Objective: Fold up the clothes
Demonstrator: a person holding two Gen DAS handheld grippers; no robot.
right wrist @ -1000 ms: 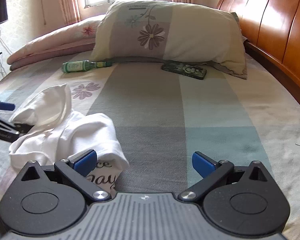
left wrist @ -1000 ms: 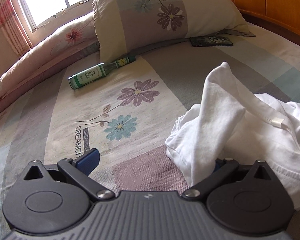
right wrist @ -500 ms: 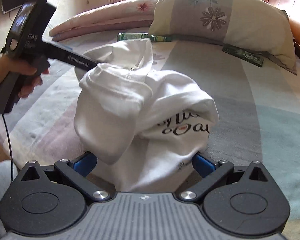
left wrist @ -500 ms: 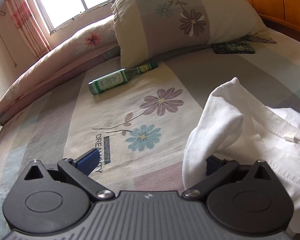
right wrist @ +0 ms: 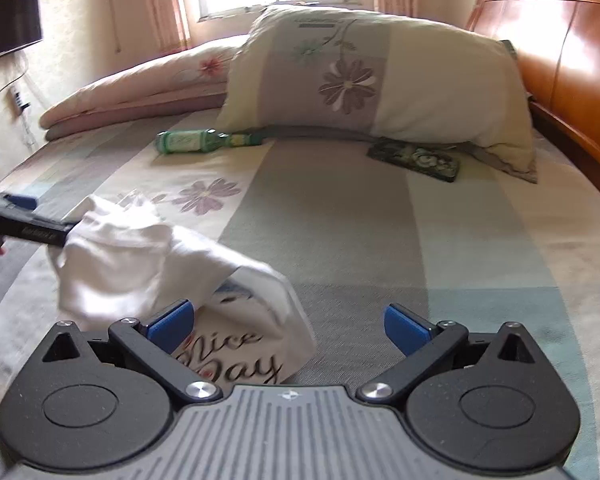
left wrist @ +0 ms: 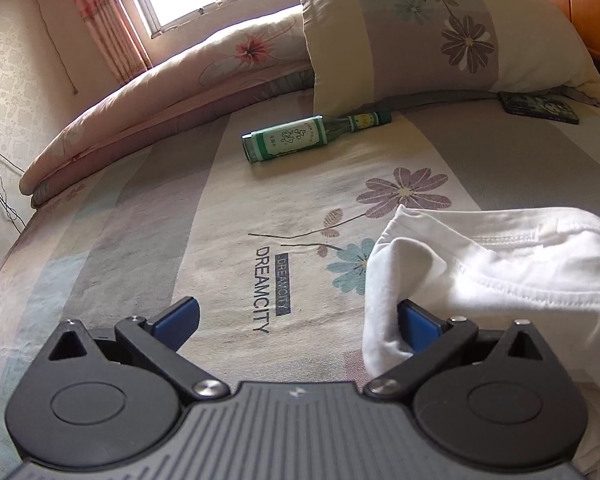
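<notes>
The left gripper [left wrist: 296,320] stands with its jaws wide apart, nothing clamped between them — though a fold of the white T-shirt [left wrist: 500,264] drapes over its right-hand finger at the lower right of the left wrist view. The left-hand finger is bare over the bedsheet [left wrist: 148,248]. Farther up the frame lie a green bottle [left wrist: 300,138], then a pillow [left wrist: 440,36], then a dark phone [left wrist: 540,107] at the upper right.

In the right wrist view the shirt [right wrist: 148,256] is a crumpled heap at the lower left, hanging from the left tool at the frame's left edge and trailing down to the printed panel just beside the right gripper [right wrist: 288,326]. That gripper is also spread open and holds nothing; the cloth touches only its left-hand finger.

The bundle runs roughly from left tool to right tool, so the garment sits between them — slightly nearer the left, which already carries it
</notes>
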